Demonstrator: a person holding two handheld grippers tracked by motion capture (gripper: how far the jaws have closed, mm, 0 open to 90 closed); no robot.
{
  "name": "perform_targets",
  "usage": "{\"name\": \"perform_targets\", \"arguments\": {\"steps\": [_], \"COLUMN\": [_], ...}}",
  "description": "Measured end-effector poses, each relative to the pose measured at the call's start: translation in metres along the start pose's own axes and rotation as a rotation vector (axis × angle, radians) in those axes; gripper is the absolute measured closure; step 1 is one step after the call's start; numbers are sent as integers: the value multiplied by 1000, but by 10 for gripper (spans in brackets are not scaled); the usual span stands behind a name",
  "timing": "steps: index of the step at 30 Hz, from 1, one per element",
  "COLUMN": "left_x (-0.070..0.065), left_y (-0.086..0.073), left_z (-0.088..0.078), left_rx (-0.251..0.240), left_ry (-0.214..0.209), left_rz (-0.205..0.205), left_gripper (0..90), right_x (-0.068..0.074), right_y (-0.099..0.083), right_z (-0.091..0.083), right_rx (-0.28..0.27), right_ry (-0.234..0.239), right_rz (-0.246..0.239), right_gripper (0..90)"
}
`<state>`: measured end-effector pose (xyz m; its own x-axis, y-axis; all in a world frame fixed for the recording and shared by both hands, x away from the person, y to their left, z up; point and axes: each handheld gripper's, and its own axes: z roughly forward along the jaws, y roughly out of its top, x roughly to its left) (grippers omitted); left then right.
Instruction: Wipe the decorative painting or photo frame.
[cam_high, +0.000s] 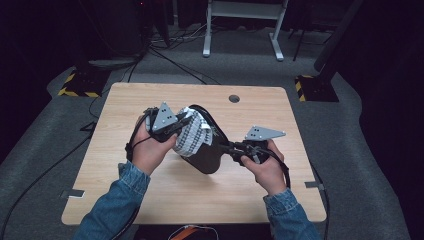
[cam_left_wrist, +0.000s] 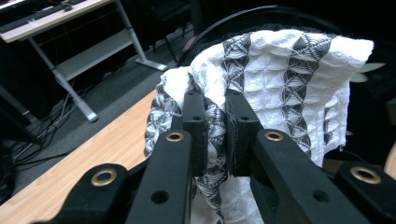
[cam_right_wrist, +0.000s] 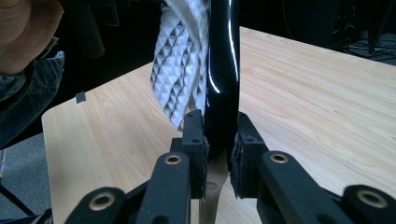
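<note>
Dim room around a pale wooden table (cam_high: 150, 195). Over the table's middle, the right gripper (cam_right_wrist: 219, 140) pinches the edge of a glossy black pan (cam_high: 206, 152), holding it tilted up on its side. The left gripper (cam_left_wrist: 215, 135) pinches a white cloth with dark patterned stripes (cam_left_wrist: 280, 79), which drapes against the pan's upper side. Denim sleeves (cam_high: 115, 200) enter from the table's near edge.

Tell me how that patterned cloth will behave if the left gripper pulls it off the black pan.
The cloth hangs in folds from the left gripper, so probably floppy and light. Its waffle weave should grip well, though it may snag on the black pan.
</note>
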<state>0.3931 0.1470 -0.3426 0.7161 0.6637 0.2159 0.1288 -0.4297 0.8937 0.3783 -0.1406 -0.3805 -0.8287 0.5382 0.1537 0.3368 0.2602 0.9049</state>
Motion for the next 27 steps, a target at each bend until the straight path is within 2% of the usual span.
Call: {"name": "perform_targets", "arguments": {"steps": [3,5,7,11,15,20,22,24,26,27], "left_x": [-4,-2,0,8,12,7,3,-4,-5,-4], "left_y": [1,-1,-4,-13,-15,-11,-8,-5,-5,-6], "left_z": [1,1,2,4,4,3,3,4,5,5], "left_rx": [3,4,24,53,59,60,57,57,58,54], "left_ry": [-2,-3,12,35,36,22,8,0,2,-3], "left_rz": [19,18,27,9,-3,-6,1,27,43,38], "left_gripper": [810,810,811,811,811,810,810,810,810,809], "right_x": [0,0,0,0,0,0,0,0,0,0], "right_y": [0,0,0,0,0,1,1,1,1,1], "right_z": [0,0,0,1,1,1,1,1,1,1], "right_rx": [1,1,1,1,0,4,3,4,6,5], "right_ry": [-1,-1,0,0,-1,-1,-1,-1,-3,-3], "right_rz": [0,1,1,2,4,1,2,3,2,2], "right_gripper": [788,787,787,785,785,787,787,786,787,786]}}
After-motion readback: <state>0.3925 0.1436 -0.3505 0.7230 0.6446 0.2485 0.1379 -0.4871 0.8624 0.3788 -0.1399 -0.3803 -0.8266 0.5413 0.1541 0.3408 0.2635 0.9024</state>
